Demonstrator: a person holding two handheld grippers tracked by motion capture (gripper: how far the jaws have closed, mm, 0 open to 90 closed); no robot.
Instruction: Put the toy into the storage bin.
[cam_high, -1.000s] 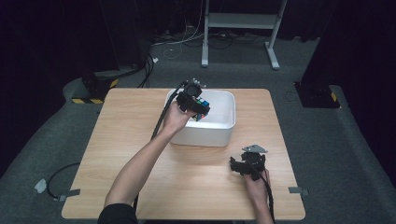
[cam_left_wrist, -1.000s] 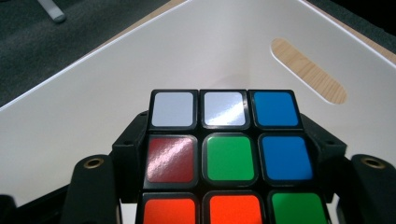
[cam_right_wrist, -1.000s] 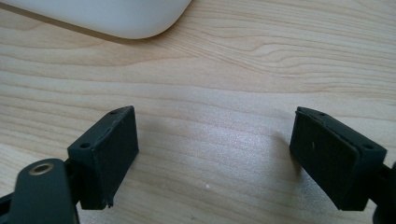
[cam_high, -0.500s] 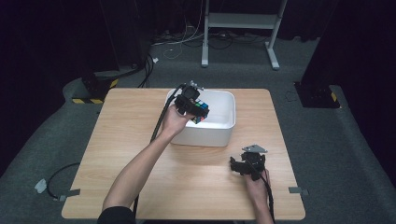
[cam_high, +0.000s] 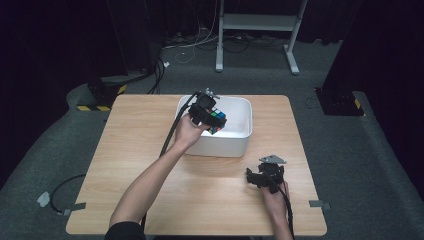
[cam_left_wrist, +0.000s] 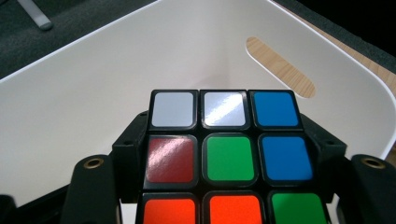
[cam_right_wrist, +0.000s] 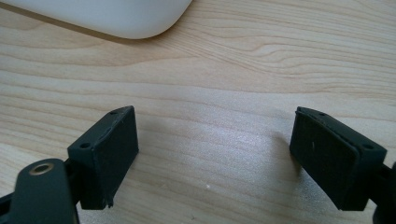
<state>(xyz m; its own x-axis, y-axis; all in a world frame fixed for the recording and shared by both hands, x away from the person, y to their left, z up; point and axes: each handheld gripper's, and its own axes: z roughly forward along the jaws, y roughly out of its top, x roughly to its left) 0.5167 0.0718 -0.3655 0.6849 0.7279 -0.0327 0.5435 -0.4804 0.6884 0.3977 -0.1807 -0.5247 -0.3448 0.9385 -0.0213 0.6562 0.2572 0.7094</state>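
High view shows the left gripper (cam_high: 214, 120) fingers squeezing the cube (cam_high: 217, 120) over the white tub (cam_high: 240, 142), not dropped yet; right gripper (cam_high: 257, 176) fingers open.

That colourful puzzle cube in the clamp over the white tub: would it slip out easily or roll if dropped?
The puzzle cube probably stays put: the left gripper clamps flat sides. Its glossy stickers suggest some slipperiness. Dropped into the white tub, flat faces should stop it rolling far.
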